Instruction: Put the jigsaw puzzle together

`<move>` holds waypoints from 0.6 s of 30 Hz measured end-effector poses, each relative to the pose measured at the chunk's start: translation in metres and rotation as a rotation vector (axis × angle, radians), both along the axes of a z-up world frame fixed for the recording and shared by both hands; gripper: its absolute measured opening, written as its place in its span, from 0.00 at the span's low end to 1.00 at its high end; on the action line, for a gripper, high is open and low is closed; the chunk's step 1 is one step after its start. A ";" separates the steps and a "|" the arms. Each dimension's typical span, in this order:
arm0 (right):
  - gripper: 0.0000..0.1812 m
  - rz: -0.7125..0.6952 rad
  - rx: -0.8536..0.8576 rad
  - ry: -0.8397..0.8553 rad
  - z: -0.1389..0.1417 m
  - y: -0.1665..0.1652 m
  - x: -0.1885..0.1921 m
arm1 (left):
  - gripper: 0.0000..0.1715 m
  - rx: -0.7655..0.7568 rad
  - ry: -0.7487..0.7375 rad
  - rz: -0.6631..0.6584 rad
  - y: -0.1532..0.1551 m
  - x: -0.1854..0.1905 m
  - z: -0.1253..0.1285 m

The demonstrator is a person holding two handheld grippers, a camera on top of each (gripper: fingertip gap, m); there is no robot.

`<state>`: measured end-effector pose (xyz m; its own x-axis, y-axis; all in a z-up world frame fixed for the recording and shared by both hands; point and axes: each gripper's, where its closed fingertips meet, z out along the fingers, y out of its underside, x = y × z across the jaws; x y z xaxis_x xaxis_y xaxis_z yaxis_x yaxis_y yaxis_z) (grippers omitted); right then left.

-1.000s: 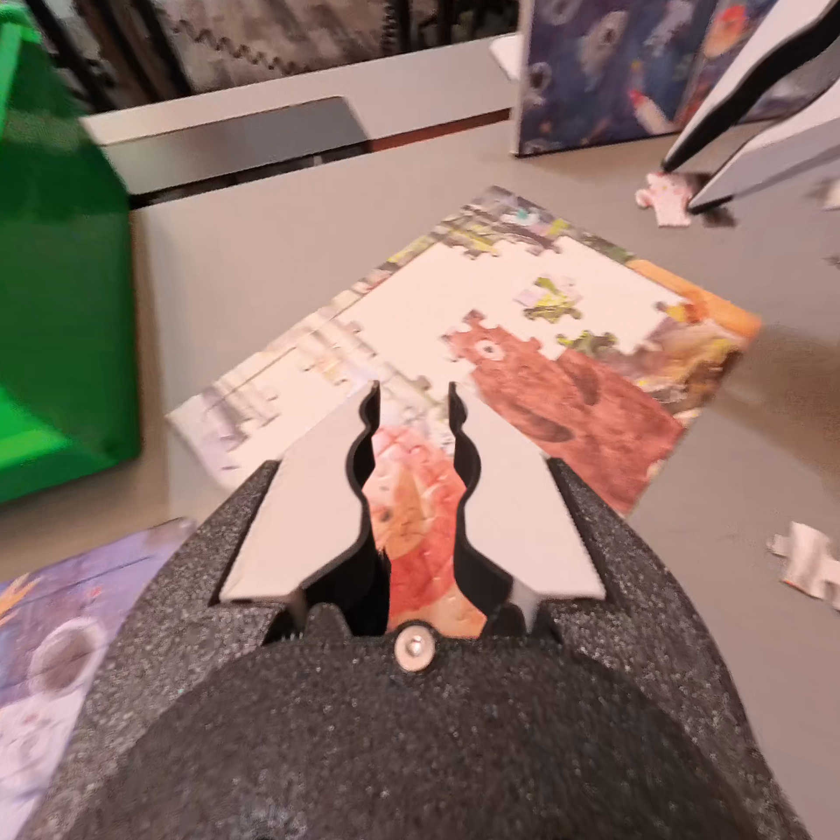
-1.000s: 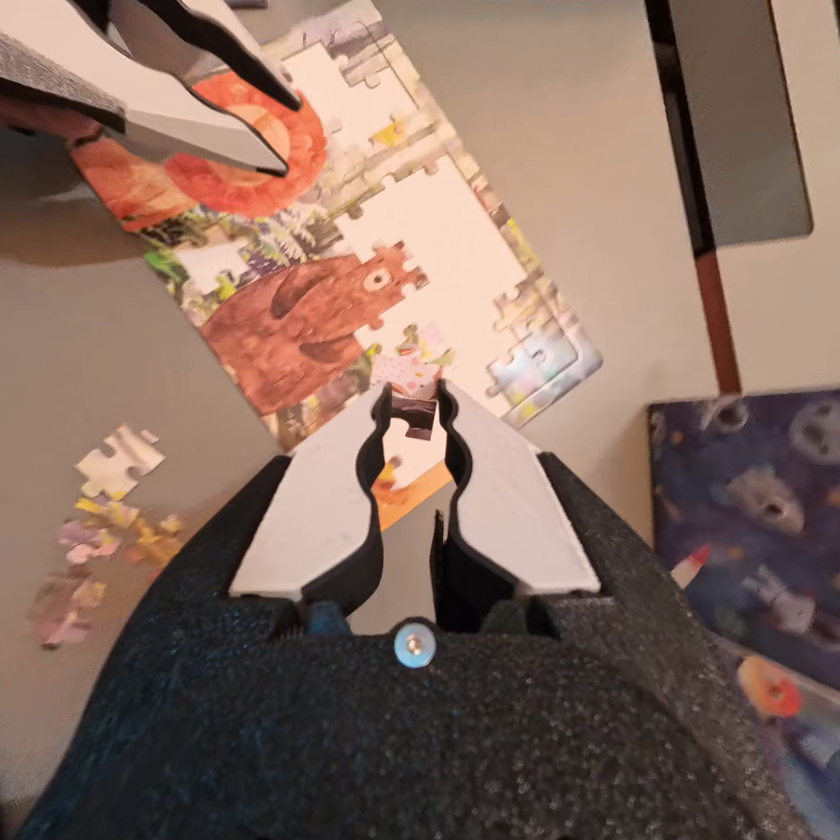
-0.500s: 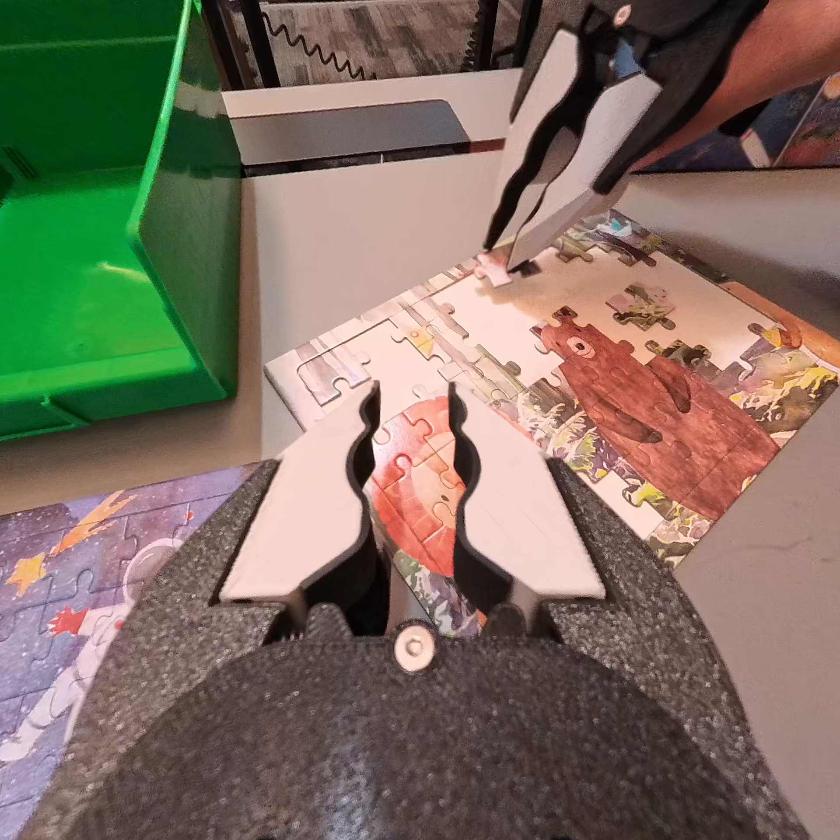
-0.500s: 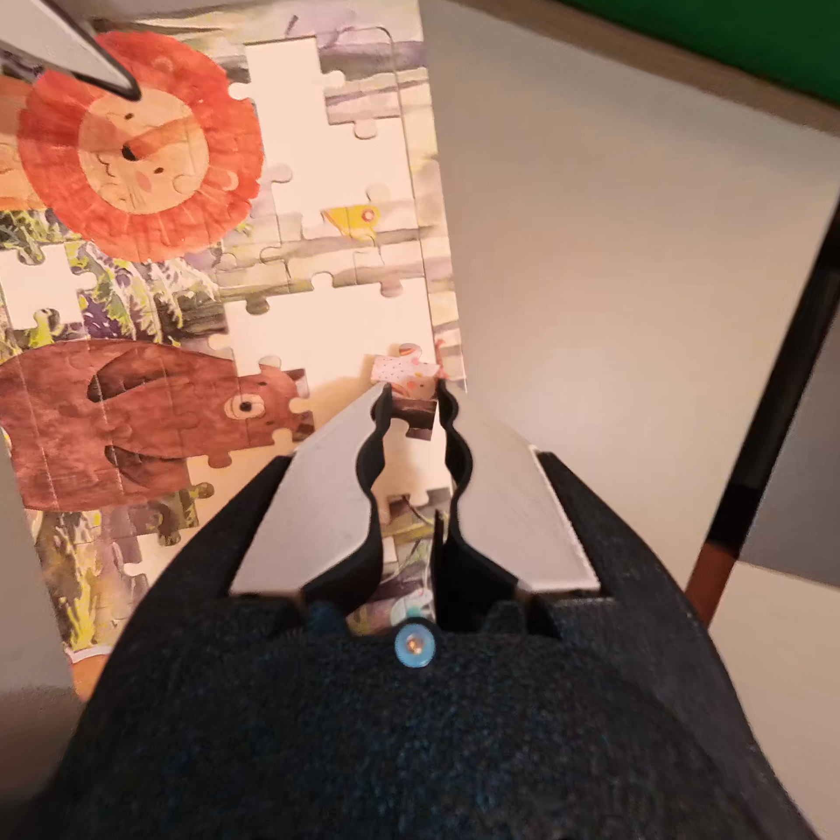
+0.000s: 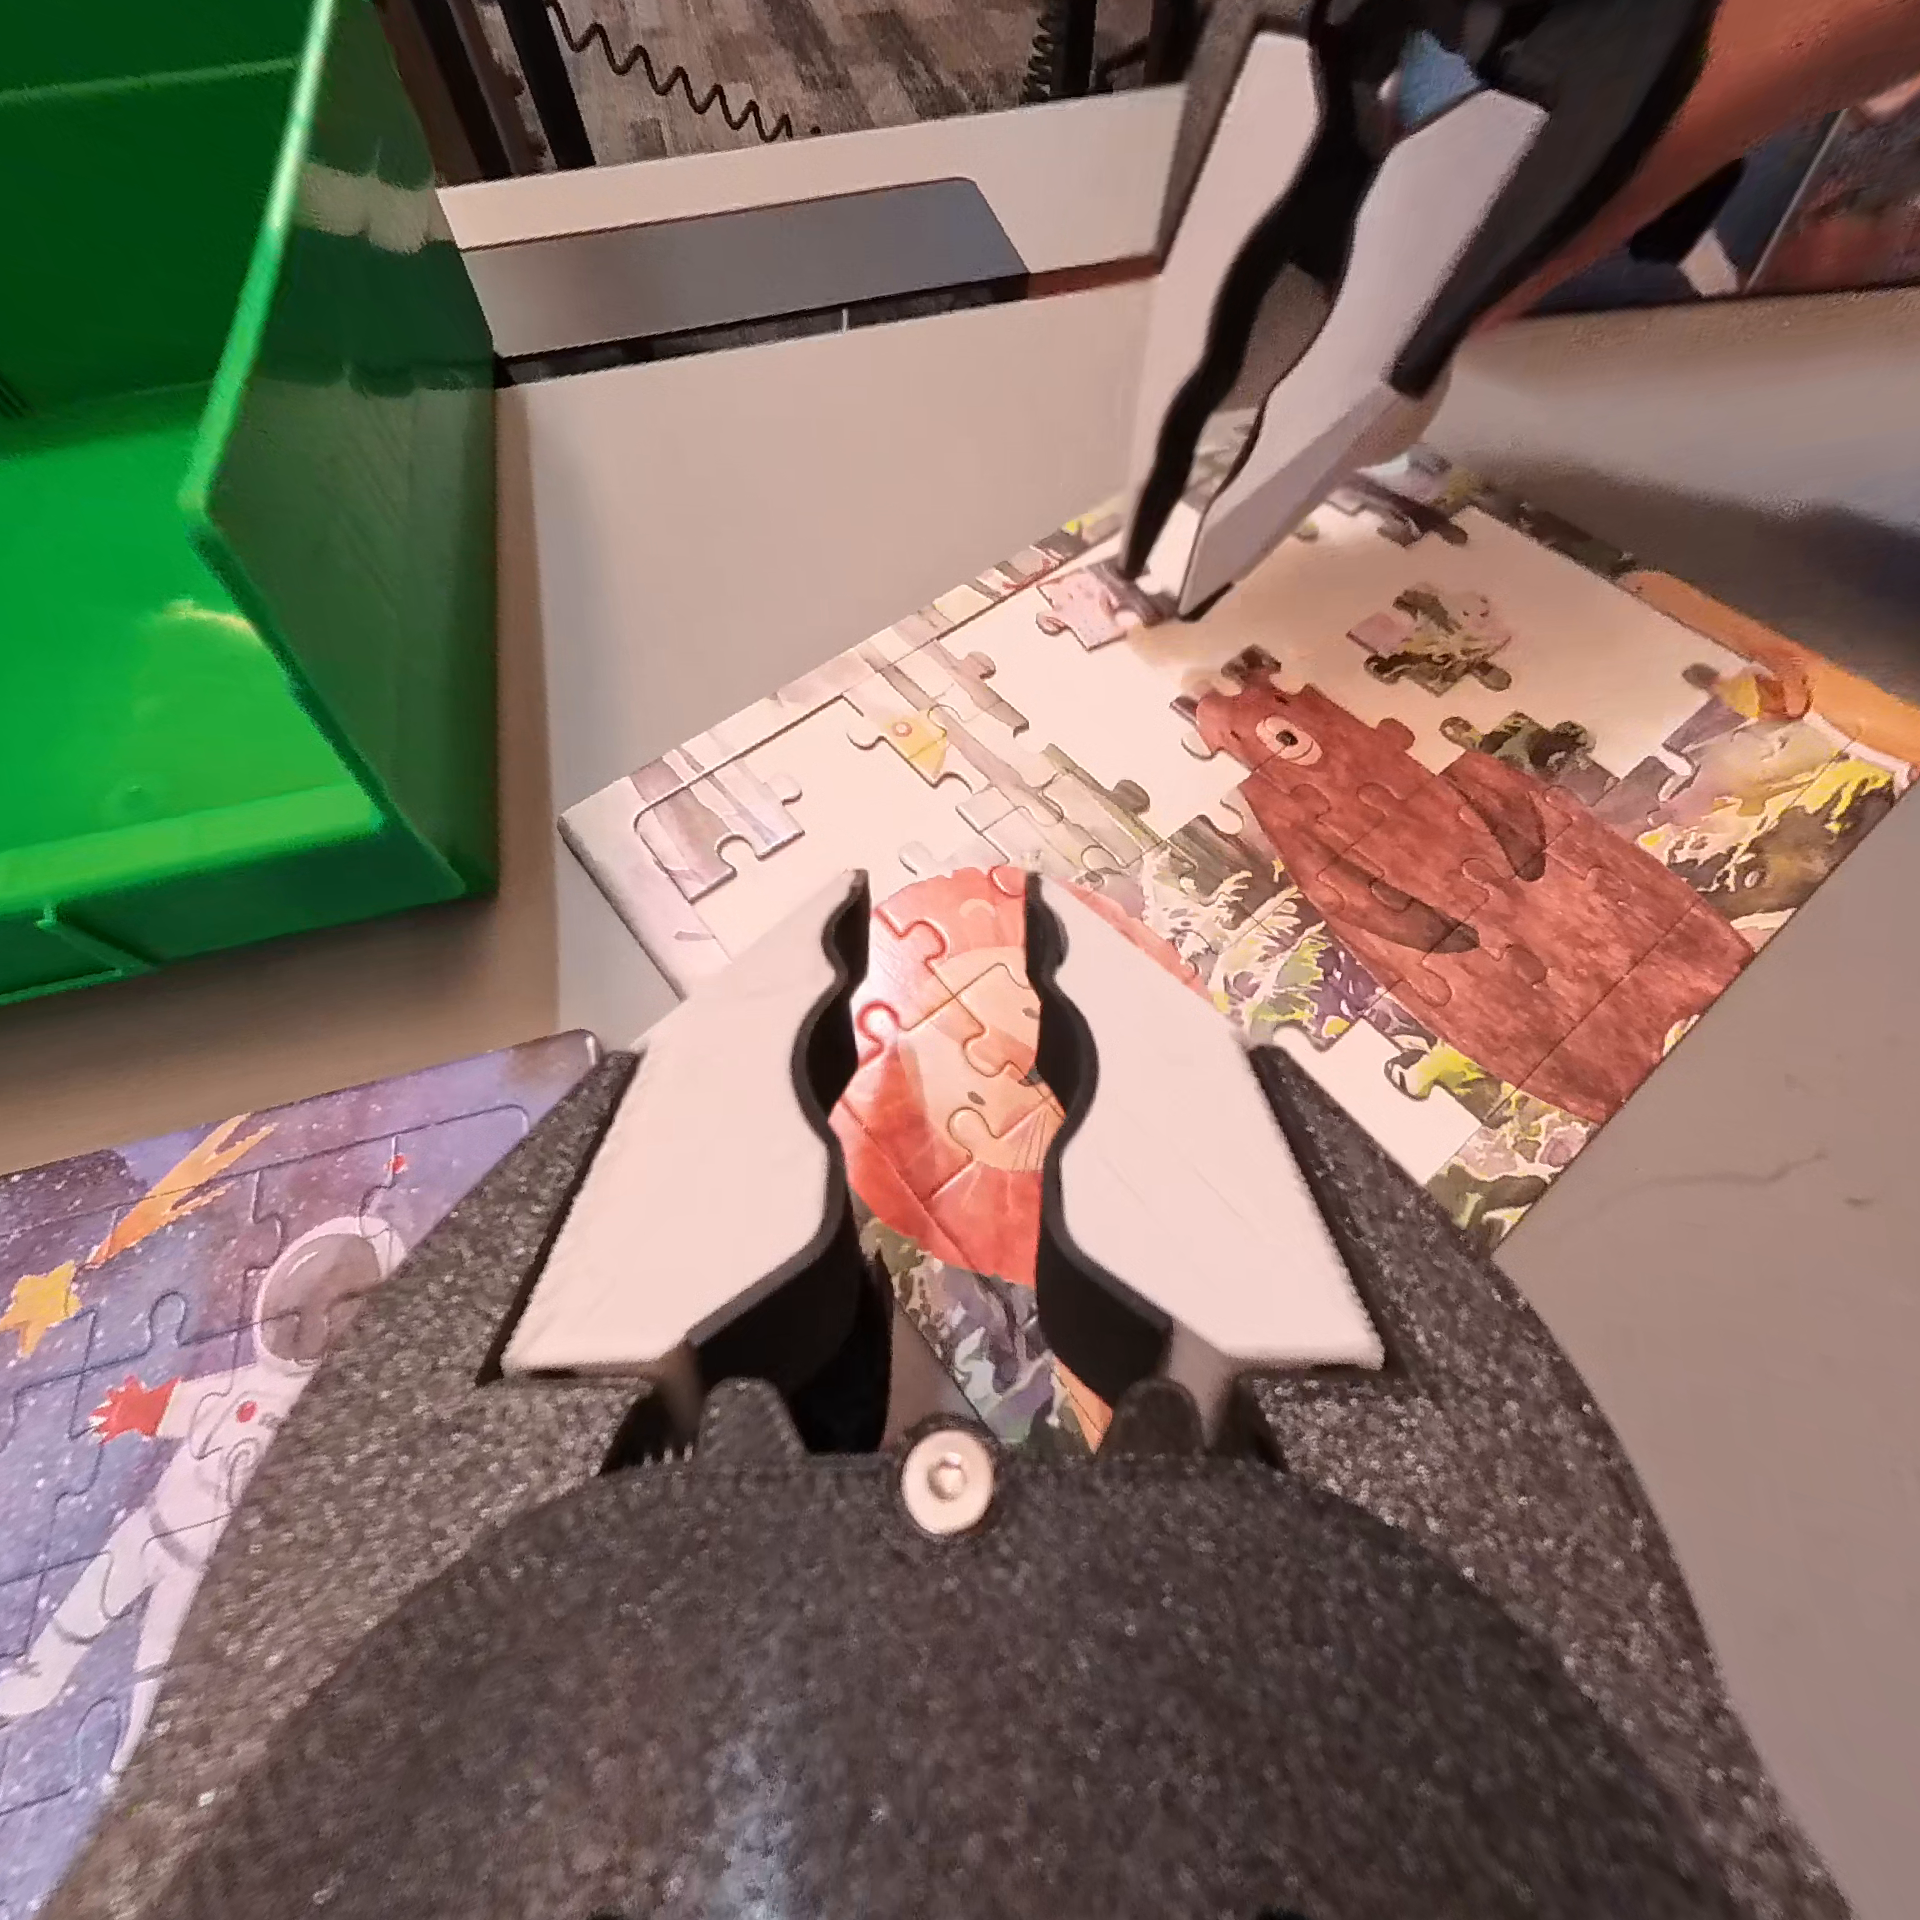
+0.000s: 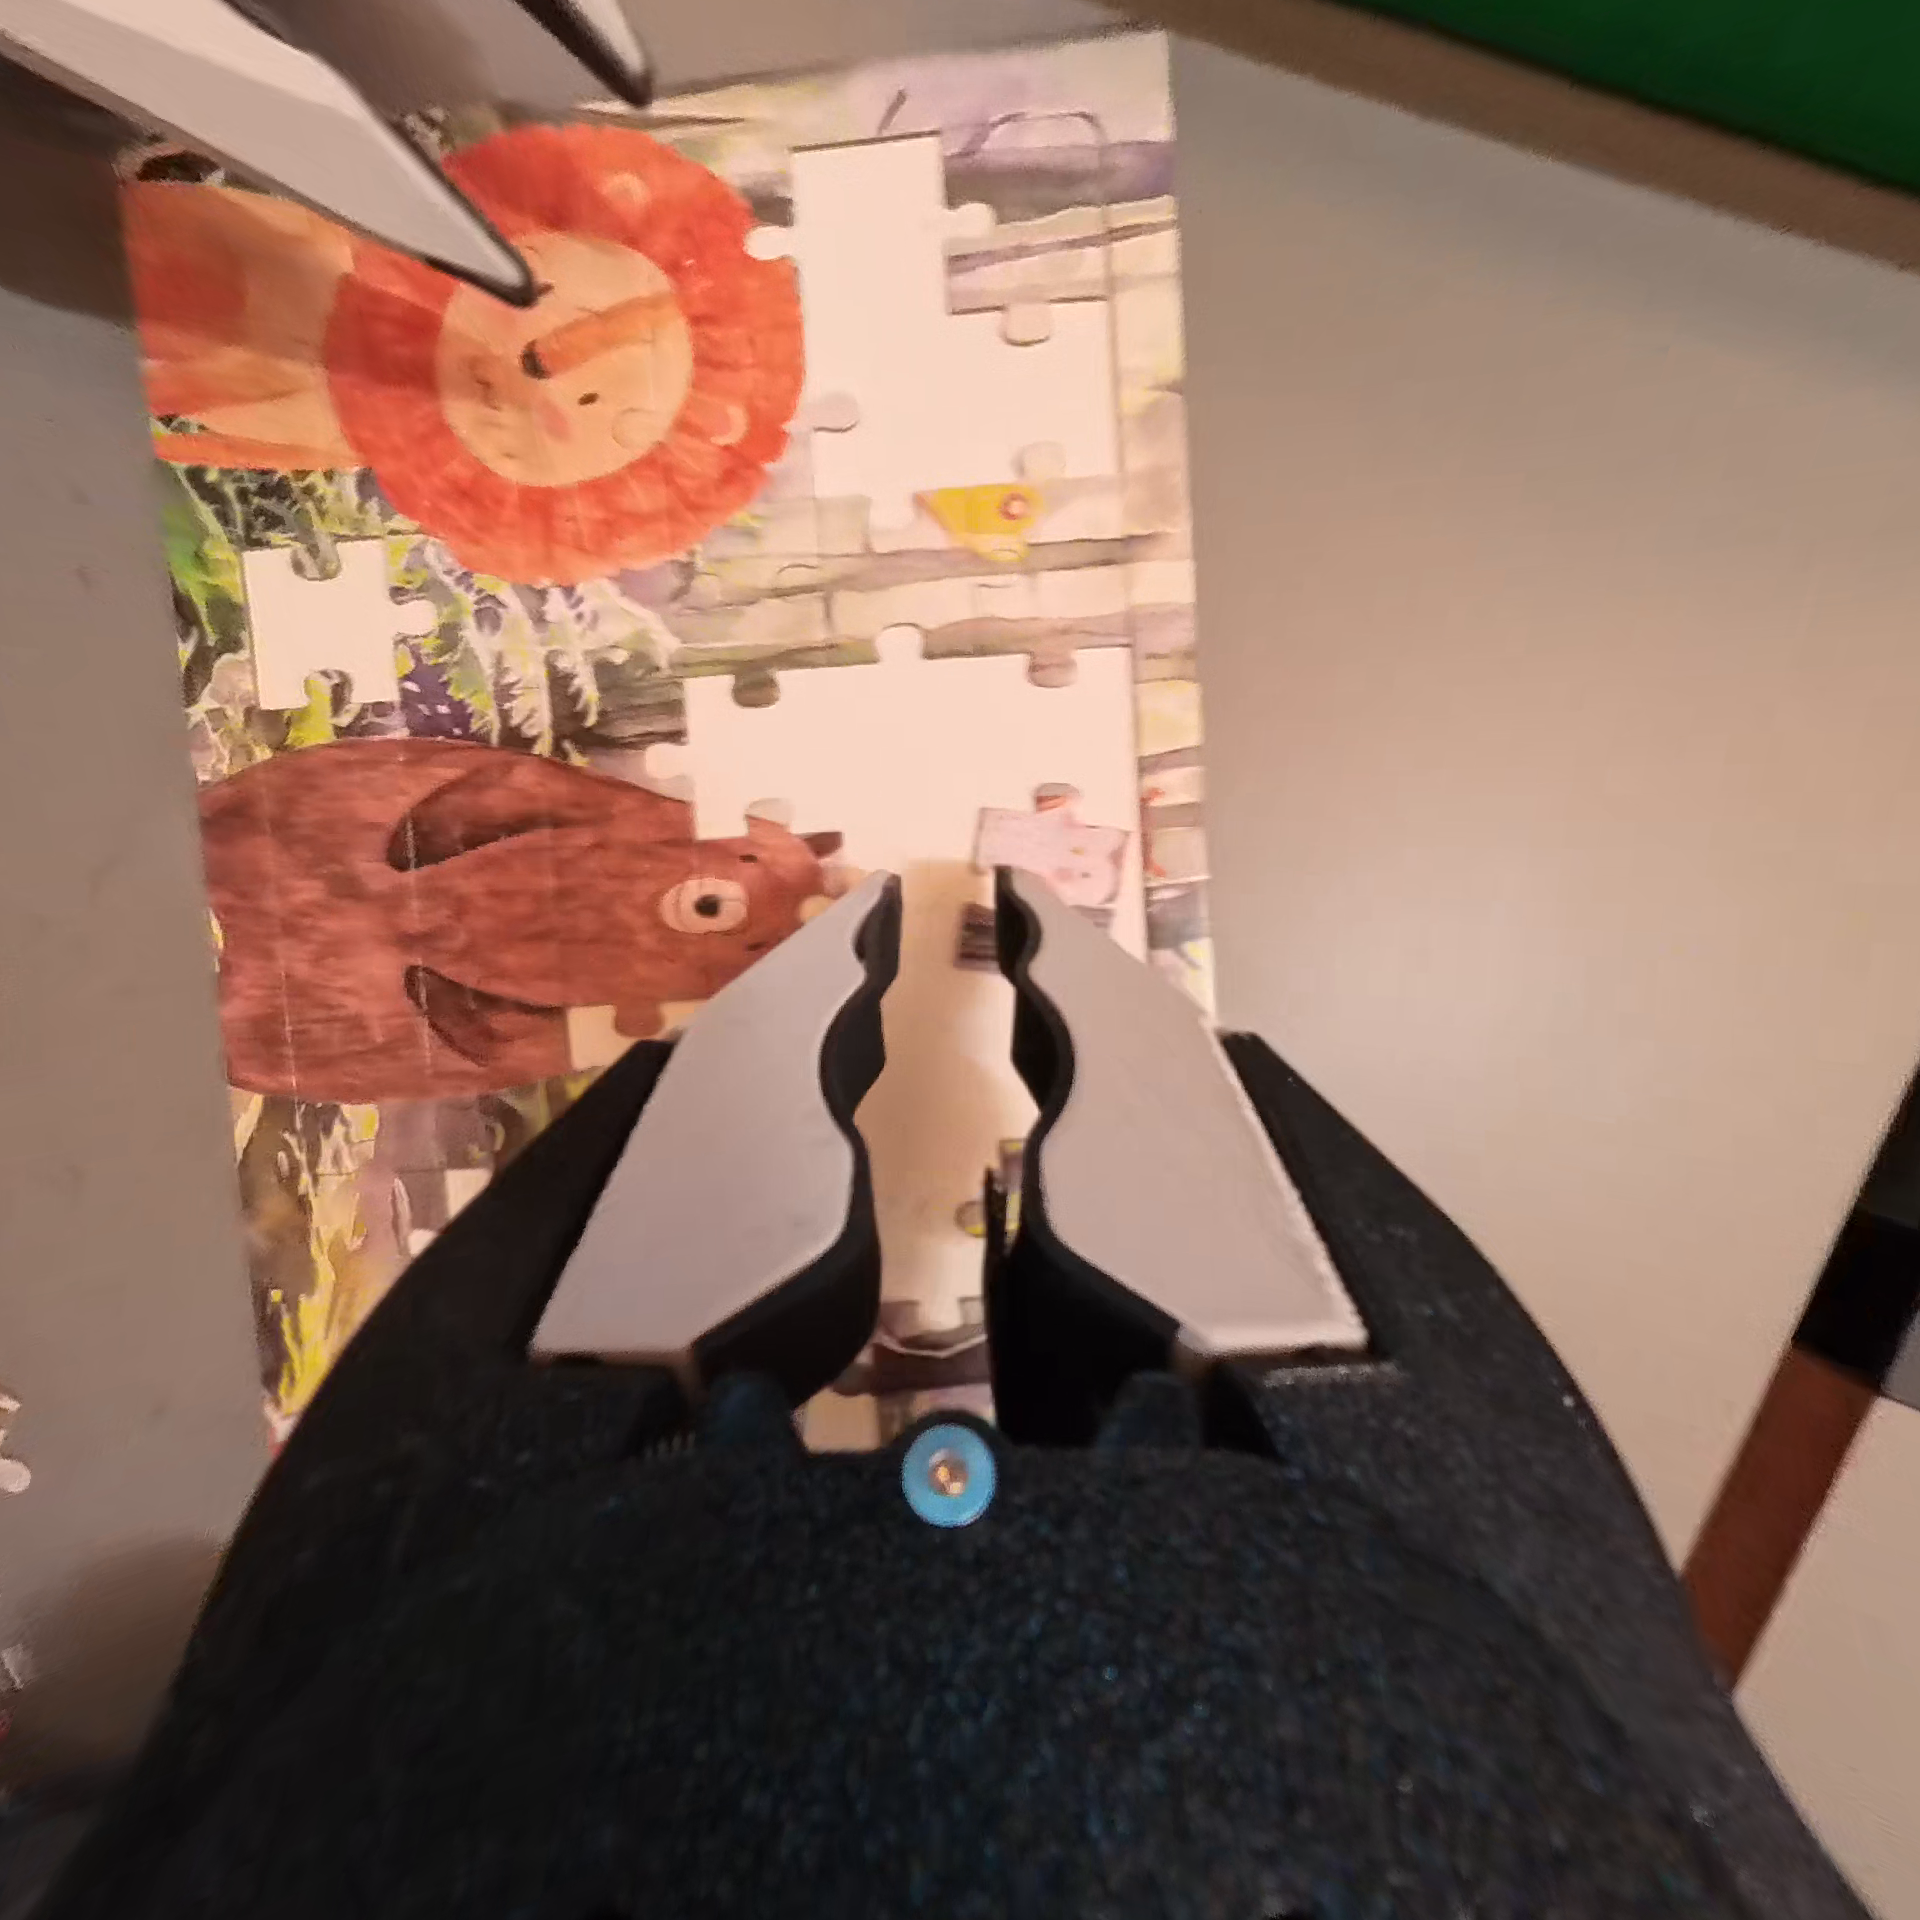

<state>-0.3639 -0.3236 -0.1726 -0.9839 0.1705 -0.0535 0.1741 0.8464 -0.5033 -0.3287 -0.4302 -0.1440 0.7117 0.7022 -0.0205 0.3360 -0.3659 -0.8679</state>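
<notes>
Puzzle half built, both claws over it

Puzzle [image 5: 1299, 862] lies flat on our grey desk [image 5: 831, 499], beside a green bin [image 5: 239, 582]. We see a red-maned lion [image 6: 561, 353] and a brown bear [image 5: 1455, 883] pieced in, with white gaps left along the far side and beside the leaves. A pale loose piece [image 5: 1081, 608] rests on the white backing near the far edge. Our right claw [image 5: 1169, 603] points down at that spot, jaws slightly apart, tips touching the board just beside the piece, gripping nothing. Our left claw [image 5: 940, 894] hangs above the lion, jaws apart and empty. A space-themed puzzle [image 5: 156, 1299] lies near the bin.
</notes>
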 end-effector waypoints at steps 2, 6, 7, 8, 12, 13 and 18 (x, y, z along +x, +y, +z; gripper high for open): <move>0.03 -0.009 0.024 0.032 -0.009 0.003 0.004 | 0.16 -0.034 -0.005 0.009 -0.002 0.000 -0.005; 0.00 -0.058 0.004 0.013 -0.012 0.007 -0.003 | 0.15 -0.109 -0.005 0.021 -0.004 0.000 -0.013; 0.01 -0.067 0.005 -0.008 -0.012 0.009 -0.004 | 0.15 -0.120 -0.010 0.018 -0.004 0.001 -0.015; 0.02 -0.069 0.002 -0.018 -0.011 0.010 -0.005 | 0.15 -0.128 -0.015 0.014 -0.004 0.002 -0.017; 0.00 -0.088 0.010 0.004 -0.009 0.014 -0.013 | 0.15 -0.128 -0.020 0.006 -0.003 0.002 -0.018; 0.00 -0.088 0.026 -0.002 -0.013 0.015 -0.013 | 0.15 -0.129 -0.020 0.005 -0.003 0.003 -0.018; 0.00 -0.086 0.034 0.014 -0.013 0.014 -0.020 | 0.15 -0.136 -0.025 0.005 -0.004 0.003 -0.020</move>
<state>-0.3841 -0.3094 -0.1861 -0.9662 0.2558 -0.0327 0.2399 0.8453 -0.4774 -0.3259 -0.4338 -0.1636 0.7098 0.6976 -0.0976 0.3593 -0.4777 -0.8017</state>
